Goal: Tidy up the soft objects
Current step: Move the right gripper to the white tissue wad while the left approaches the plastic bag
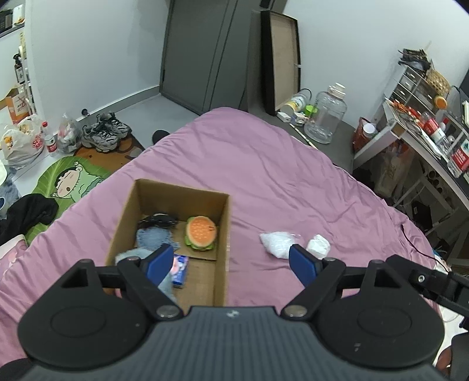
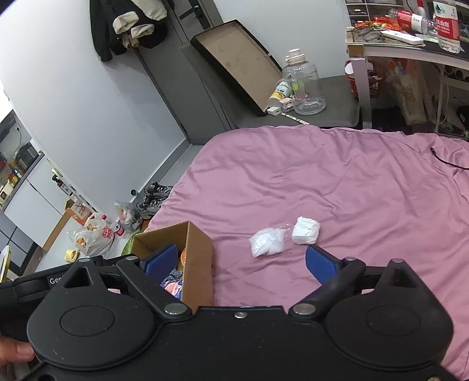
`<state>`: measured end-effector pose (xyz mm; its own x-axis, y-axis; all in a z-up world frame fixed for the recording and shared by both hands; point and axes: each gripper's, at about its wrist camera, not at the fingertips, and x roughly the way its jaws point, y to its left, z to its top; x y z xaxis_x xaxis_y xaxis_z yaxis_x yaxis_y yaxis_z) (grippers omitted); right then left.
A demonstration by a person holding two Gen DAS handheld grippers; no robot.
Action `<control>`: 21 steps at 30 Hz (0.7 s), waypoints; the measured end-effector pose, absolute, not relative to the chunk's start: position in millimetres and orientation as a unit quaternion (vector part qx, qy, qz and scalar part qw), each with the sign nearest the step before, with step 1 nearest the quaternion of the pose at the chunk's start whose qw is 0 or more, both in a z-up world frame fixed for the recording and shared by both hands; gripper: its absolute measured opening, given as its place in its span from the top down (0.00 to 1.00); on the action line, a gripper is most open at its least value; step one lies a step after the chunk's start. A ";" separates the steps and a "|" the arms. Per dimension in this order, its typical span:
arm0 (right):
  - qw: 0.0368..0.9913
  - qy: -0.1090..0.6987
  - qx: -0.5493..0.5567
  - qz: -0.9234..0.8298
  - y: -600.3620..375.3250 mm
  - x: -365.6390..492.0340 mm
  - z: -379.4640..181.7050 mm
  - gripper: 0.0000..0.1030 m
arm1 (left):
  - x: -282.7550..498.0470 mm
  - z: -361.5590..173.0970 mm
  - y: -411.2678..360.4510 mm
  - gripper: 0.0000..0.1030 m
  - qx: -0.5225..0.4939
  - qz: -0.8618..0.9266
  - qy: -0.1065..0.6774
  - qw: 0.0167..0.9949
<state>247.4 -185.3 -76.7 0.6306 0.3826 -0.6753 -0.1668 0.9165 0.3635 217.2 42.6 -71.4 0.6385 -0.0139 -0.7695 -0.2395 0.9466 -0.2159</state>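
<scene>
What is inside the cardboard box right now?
The cardboard box holds a burger plush, a black item, a denim-blue piece, a blue packet and something grey-blue. The left hand-held gripper hides the near corner.

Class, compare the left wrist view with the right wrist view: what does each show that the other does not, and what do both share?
Only the left wrist view looks down into the cardboard box, showing the burger plush, a denim piece and a black item on its floor, and a cartoon mat beside the bed.

Only the right wrist view shows dark jackets hanging on the wall.

Both share the pink bedsheet, the box, the two white bundles lying outside it, a plastic-wrapped one and a folded one, and the clear jug.
</scene>
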 end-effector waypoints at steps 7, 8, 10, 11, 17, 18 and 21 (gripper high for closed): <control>0.893 0.397 0.144 0.154 -210.6 258.0 -76.7 0.06 | 231.7 -73.8 17.3 0.18 -0.145 0.068 0.426 0.891; 0.893 0.397 0.147 0.153 -214.7 260.6 -77.0 0.06 | 234.1 -74.4 15.0 0.18 -0.145 0.069 0.426 0.890; 0.892 0.398 0.151 0.150 -221.4 265.7 -78.2 0.06 | 238.1 -76.8 9.7 0.18 -0.143 0.070 0.427 0.890; 0.892 0.398 0.152 0.148 -224.2 268.2 -78.9 0.06 | 240.0 -78.2 8.1 0.18 -0.142 0.070 0.428 0.890; 0.889 0.408 0.154 0.142 -232.7 290.0 -83.9 0.06 | 257.0 -87.1 -0.3 0.18 -0.152 0.064 0.449 0.878; 0.889 0.407 0.155 0.141 -233.4 293.4 -82.5 0.06 | 260.9 -89.1 -1.5 0.18 -0.156 0.066 0.455 0.874; 0.887 0.408 0.164 0.142 -235.3 306.4 -80.2 0.00 | 272.0 -95.1 -5.8 0.13 -0.173 0.065 0.470 0.863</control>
